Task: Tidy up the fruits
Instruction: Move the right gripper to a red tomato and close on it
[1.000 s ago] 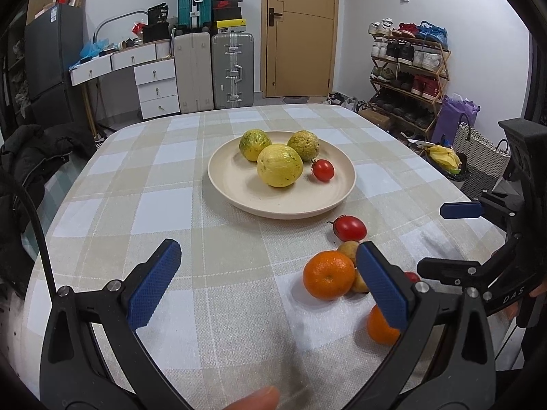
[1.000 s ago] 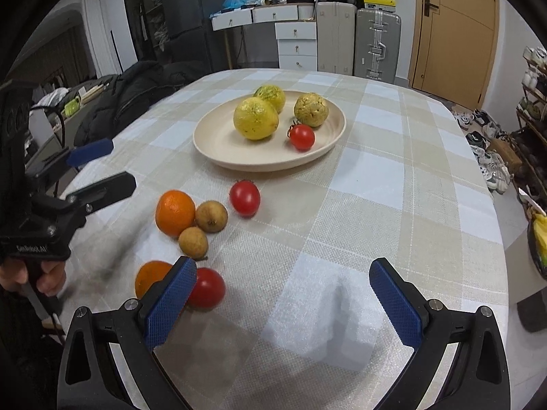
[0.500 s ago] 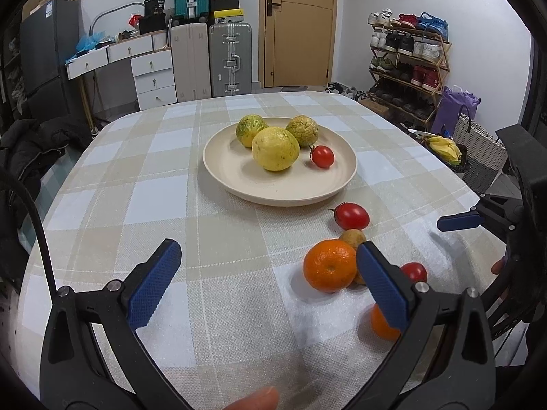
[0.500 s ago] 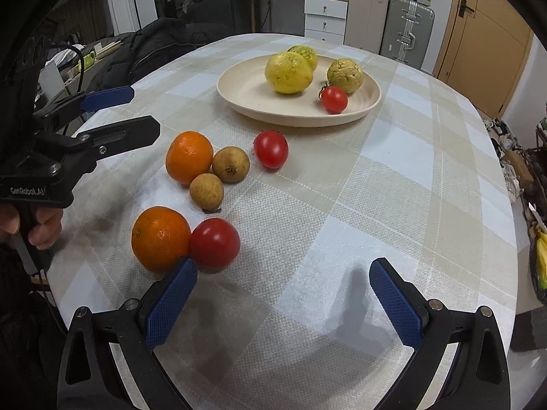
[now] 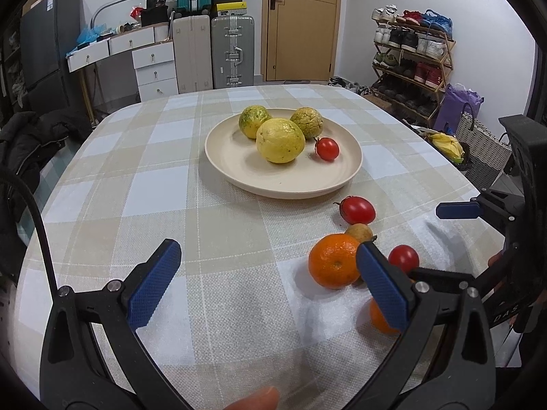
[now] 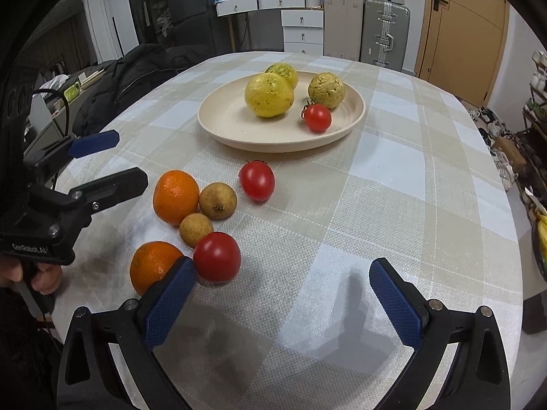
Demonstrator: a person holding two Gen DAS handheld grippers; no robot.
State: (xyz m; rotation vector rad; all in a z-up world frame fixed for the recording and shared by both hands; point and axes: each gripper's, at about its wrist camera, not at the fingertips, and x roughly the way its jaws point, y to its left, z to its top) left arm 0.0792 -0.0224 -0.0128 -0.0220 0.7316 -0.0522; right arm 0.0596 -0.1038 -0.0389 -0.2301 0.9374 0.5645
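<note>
"Checked cloth covered the table (image 6: 427, 205), with suitcases (image 5: 232, 51) and a shoe rack (image 5: 413, 58) behind it. Where was the fruit?"

"Three yellow-green fruits (image 6: 269, 95) and a small tomato (image 6: 317, 118) lay on the plate (image 6: 225, 126). Loose on the cloth, near its front rim, sat two oranges (image 6: 175, 196), two brown longan-like fruits (image 6: 217, 201) and two tomatoes (image 6: 216, 256), bunched close."

"How would they handle?"

"Light and round, I judged, so apt to roll. The tomatoes looked smooth and soft-skinned; I'd pinch gently across the widest part. The oranges seemed firmer."

"And the grippers?"

"The right gripper (image 6: 282, 294) hovered low over the cloth, fingers spread wide, holding nothing, its left pad (image 6: 169, 302) just beside the nearest tomato and orange. The left gripper (image 5: 266, 285) hung level beside the cluster, likewise spread and empty."
</note>
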